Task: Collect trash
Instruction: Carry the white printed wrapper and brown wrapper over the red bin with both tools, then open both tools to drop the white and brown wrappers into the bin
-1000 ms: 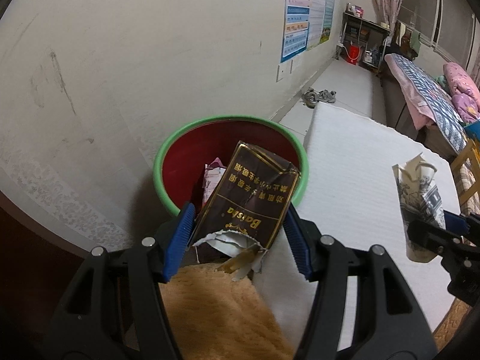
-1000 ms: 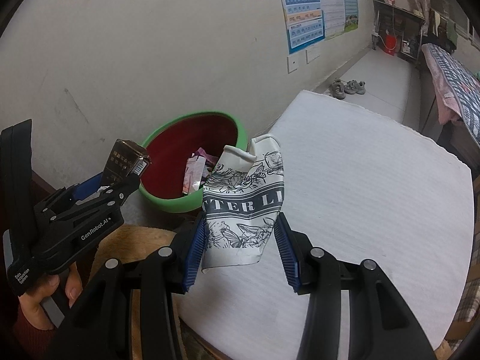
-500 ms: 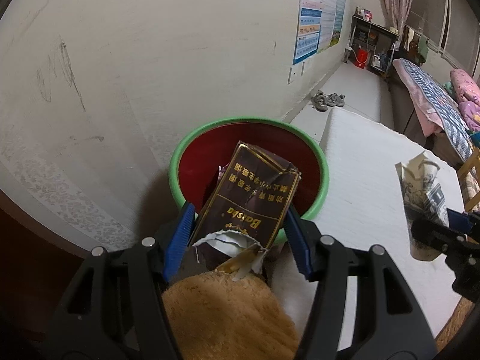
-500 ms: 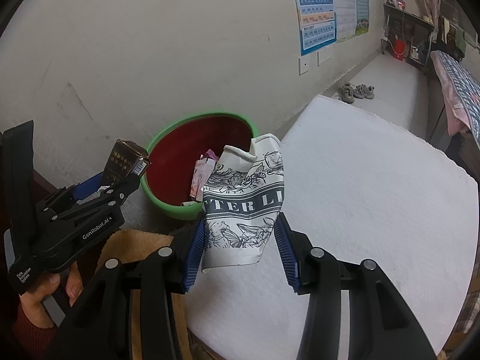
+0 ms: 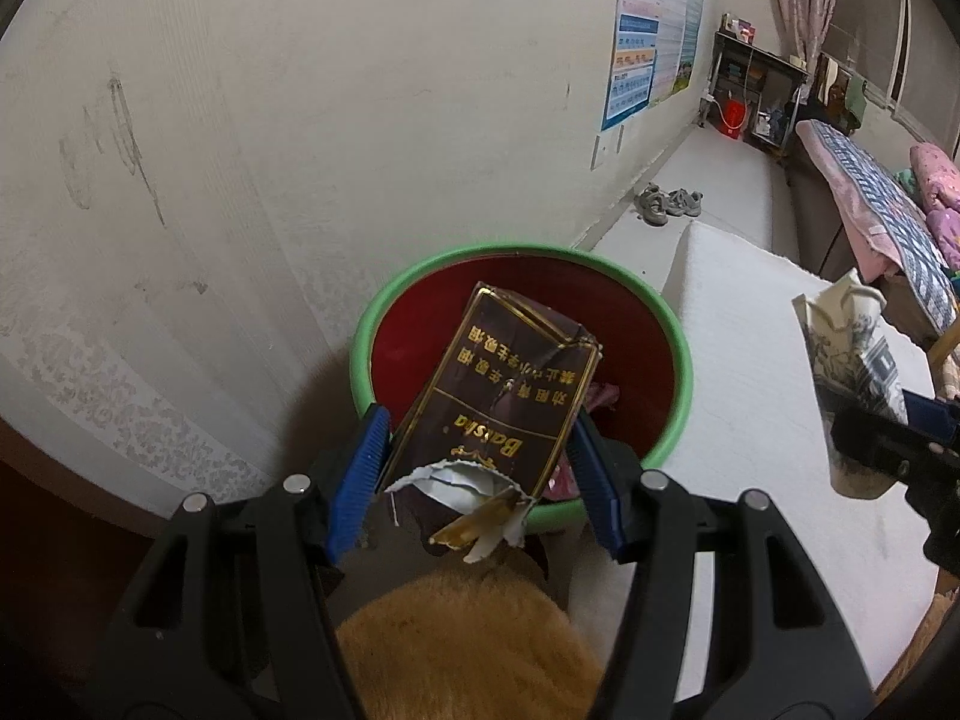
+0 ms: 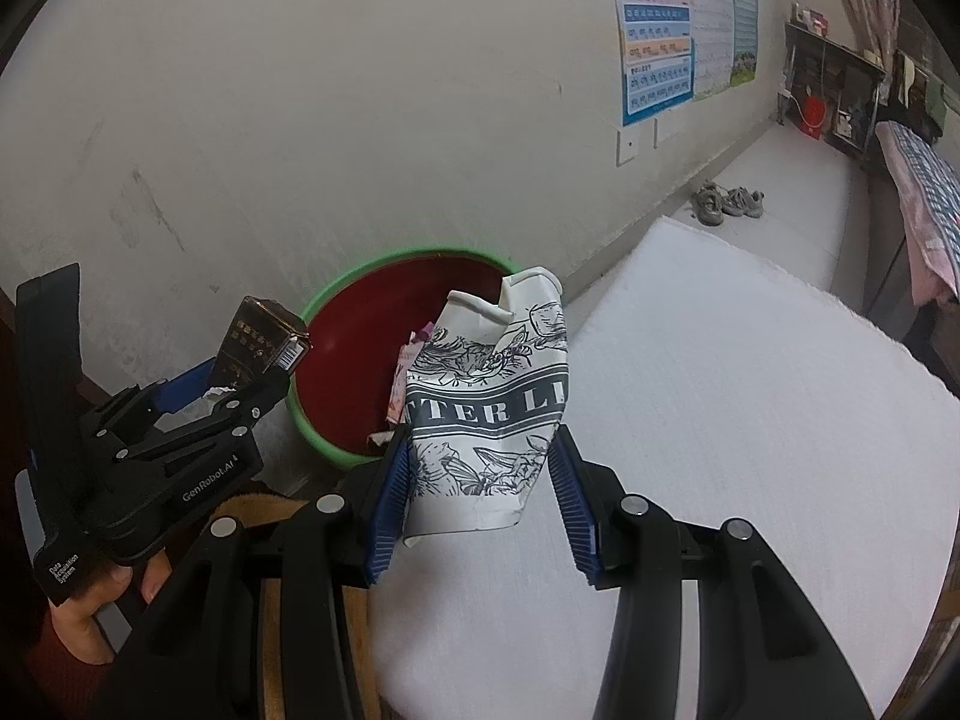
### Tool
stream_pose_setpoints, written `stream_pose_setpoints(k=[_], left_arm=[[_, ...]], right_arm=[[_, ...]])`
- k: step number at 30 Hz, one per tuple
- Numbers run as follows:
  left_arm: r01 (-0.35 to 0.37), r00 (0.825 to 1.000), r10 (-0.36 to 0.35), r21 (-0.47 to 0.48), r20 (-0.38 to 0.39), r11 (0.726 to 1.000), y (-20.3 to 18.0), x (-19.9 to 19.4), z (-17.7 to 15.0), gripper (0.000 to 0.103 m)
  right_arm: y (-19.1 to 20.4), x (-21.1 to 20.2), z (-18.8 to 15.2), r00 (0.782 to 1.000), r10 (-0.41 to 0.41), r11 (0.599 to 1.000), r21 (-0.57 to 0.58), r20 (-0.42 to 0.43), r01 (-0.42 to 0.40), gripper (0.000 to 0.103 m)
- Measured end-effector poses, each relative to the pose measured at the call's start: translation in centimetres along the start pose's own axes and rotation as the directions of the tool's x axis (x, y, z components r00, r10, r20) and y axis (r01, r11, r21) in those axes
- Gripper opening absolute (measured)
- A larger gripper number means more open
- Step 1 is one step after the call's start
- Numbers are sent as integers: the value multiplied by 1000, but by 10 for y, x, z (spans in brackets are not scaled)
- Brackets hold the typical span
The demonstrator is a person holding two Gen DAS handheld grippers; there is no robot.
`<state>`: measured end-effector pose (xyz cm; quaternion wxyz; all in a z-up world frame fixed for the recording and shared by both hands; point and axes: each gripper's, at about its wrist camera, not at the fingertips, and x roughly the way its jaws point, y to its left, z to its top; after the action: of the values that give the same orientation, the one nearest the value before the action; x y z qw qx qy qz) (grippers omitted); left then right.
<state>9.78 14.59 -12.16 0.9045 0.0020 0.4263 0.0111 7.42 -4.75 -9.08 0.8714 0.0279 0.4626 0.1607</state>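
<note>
The left gripper [image 5: 477, 474] is clamped on a torn brown carton [image 5: 504, 402] with gold lettering, its blue pads pressed against the carton's two sides. The carton tilts forward over a red basin [image 5: 636, 312] with a green rim, which stands on the floor against the pale wall [image 5: 300, 120]. The carton's ragged, ripped end points back toward the camera, above a patch of tan fuzzy fabric [image 5: 462, 648]. The right gripper [image 6: 480, 492] grasps a crumpled white paper cup [image 6: 486, 408] printed with dark floral drawings and a band of capital letters; the cup sits between the blue pads, leaning toward the left one, and its crushed mouth points up toward the basin. In the right wrist view the cup is held over the near edge of a white mat [image 6: 720, 420], just beside the basin's rim. Inside the basin lie a few pink and white wrappers [image 6: 403, 378], though the cup hides most of them, so their number is hard to tell. From the left wrist view the cup appears at the right edge, held well apart from the carton. A pair of shoes [image 6: 727, 204] sits on the floor farther along the wall, beneath some posters [image 6: 678, 30].
</note>
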Motion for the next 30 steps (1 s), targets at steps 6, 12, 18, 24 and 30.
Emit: stream_pose_setpoints(k=[6,12,18,24,30], left_arm=[[14,1000,-14,-16,-14,1000,6,18,10,57],[27,999,-28,-32,-36,999,10,37,17,57],[27,998,-28,-32,-54,999,11,54,23,57],[52,995,-55,-42,-85,998,11,72,29,57],[46,993,-49,-29,-104,999,8,85,30,57]], right_arm=[[8,14,22,1000,17,999,-34,11,-17,45],[14,33,39,999,40,997,-62,-1,-40,45],[12,49,46,999,45,997,-67,-21,-46,45],[16,63,52,998,52,995,-80,-45,-55,45],[19,76,57,997,52,994,-98,-60,-58,45]])
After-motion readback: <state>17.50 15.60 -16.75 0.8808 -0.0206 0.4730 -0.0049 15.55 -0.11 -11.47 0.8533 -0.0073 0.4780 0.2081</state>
